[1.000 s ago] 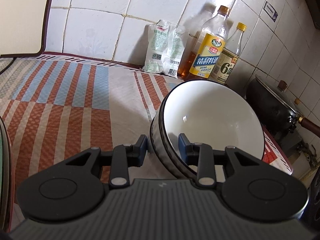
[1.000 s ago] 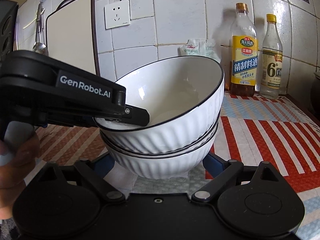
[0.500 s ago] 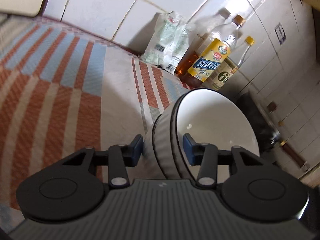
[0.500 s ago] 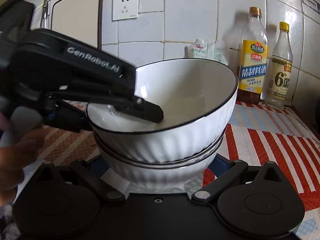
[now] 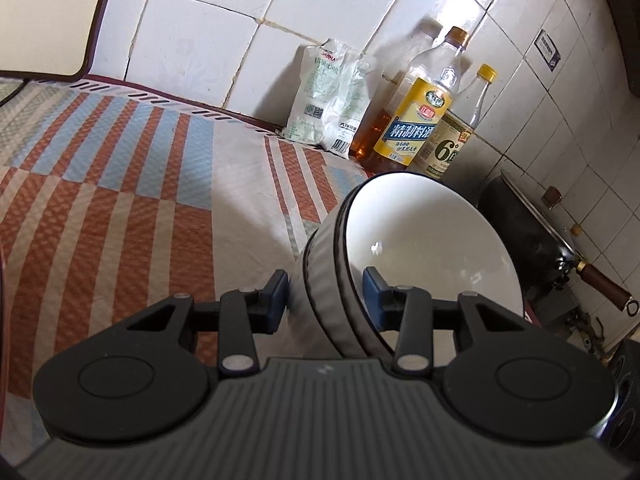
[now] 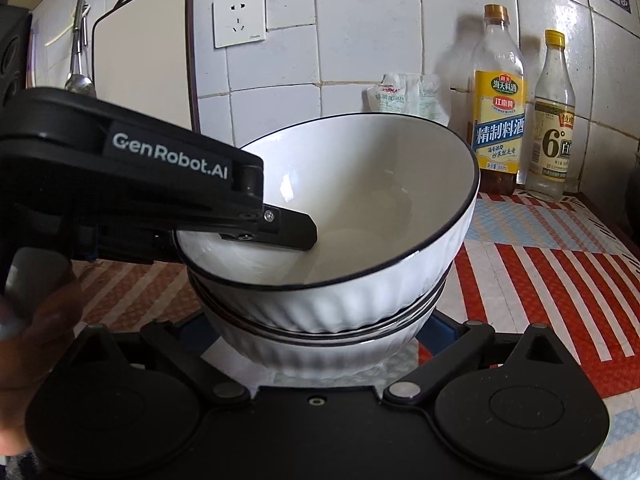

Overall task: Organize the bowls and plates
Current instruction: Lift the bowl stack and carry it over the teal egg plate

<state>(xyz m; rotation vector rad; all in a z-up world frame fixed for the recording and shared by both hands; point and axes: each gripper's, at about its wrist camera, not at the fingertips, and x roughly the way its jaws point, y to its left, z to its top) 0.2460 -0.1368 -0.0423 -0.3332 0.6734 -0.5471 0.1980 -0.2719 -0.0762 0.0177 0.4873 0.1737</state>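
1. Bowls: a nested stack of white ribbed bowls (image 6: pixel 332 240) with dark rims stands on the striped cloth (image 5: pixel 120 184), in front of the tiled wall. Two bowl walls are clearly countable. Extra rim lines show between them, so a third bowl cannot be ruled out. The top bowl sits tilted in the one below.
2. Left gripper (image 5: pixel 326 294): one unit, held by a person's hand (image 6: pixel 32 340). Its two fingers straddle the near edge of the stack, one pad just outside the outer wall and the other inside the top bowl. The pads lie close to the walls. Whether they press cannot be told.
3. Right gripper (image 6: pixel 320 328): one unit, with its fingers spread wide on either side of the lowest bowl. The pads are largely hidden behind the bowl, so contact cannot be told.
4. Bottles: two, upright against the wall behind the stack. One is a yellow-labelled bottle (image 6: pixel 498 112). The other is a clear yellow-capped bottle (image 6: pixel 554 128) just beside it.
5. Packets (image 5: pixel 328 96): two, leaning on the wall beside the bottles.
6. Further items, one each: cutting board (image 6: pixel 144 52), wall socket (image 6: pixel 239 18), hanging ladle (image 6: pixel 78 60), dark wok (image 5: pixel 520 232).
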